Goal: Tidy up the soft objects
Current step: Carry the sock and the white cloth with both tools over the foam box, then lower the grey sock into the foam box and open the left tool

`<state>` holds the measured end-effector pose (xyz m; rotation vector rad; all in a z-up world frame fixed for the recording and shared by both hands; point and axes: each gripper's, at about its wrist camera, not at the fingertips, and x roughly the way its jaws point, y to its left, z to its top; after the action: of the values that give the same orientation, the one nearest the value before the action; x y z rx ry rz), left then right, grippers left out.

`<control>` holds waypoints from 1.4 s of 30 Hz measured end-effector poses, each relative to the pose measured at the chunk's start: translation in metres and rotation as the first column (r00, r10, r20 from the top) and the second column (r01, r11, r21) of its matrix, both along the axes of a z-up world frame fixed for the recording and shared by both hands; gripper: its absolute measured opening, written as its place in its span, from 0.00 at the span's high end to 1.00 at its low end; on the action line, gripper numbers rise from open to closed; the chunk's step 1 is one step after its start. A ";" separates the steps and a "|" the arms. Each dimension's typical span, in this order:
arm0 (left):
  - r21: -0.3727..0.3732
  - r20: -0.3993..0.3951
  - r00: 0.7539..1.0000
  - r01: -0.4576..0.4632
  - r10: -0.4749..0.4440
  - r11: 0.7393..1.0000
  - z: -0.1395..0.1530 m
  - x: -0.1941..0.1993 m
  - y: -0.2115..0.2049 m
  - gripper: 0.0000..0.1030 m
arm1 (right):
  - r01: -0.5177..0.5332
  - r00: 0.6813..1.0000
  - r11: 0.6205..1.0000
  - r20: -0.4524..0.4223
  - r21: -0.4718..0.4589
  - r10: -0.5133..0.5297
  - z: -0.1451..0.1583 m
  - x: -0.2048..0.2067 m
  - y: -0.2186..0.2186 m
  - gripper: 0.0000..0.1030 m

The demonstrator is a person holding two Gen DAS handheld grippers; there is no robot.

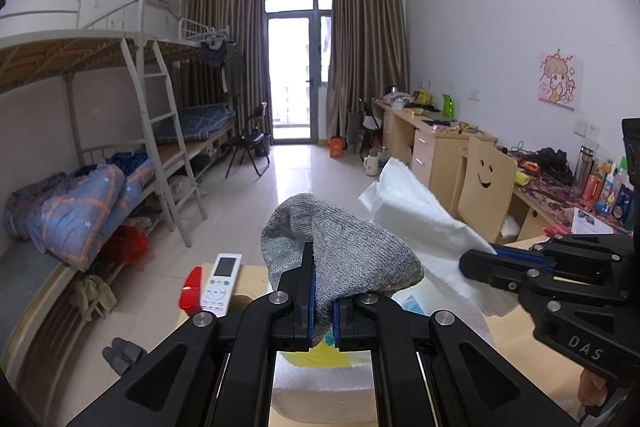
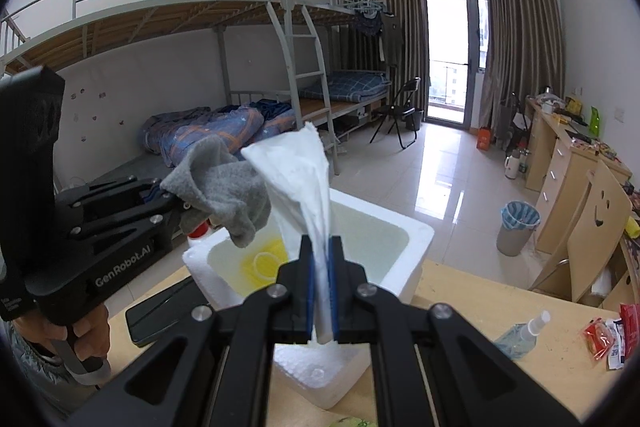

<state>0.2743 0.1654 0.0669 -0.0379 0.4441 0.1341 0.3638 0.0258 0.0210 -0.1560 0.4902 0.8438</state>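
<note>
My left gripper is shut on a grey knitted cloth, held up above the white foam box. In the right wrist view the grey cloth hangs from the left gripper over the box's left side. My right gripper is shut on a white cloth that stands up from the jaws above the foam box. In the left wrist view the right gripper holds the white cloth to the right of the grey one. A yellow item lies inside the box.
The box stands on a wooden table. A remote control and a red item lie at its left. A black phone, a spray bottle and snack packets lie around the box. A chair and desks stand to the right.
</note>
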 end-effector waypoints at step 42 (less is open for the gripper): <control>0.062 -0.056 0.995 -0.075 0.078 0.995 -0.009 0.023 -0.014 0.02 | 0.083 0.996 0.996 0.008 0.020 -0.083 0.012 -0.001 -0.036 0.92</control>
<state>0.2977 0.1518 0.0583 0.0080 0.4967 0.2243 0.3625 -0.0097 0.0329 -0.1204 0.4769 0.7659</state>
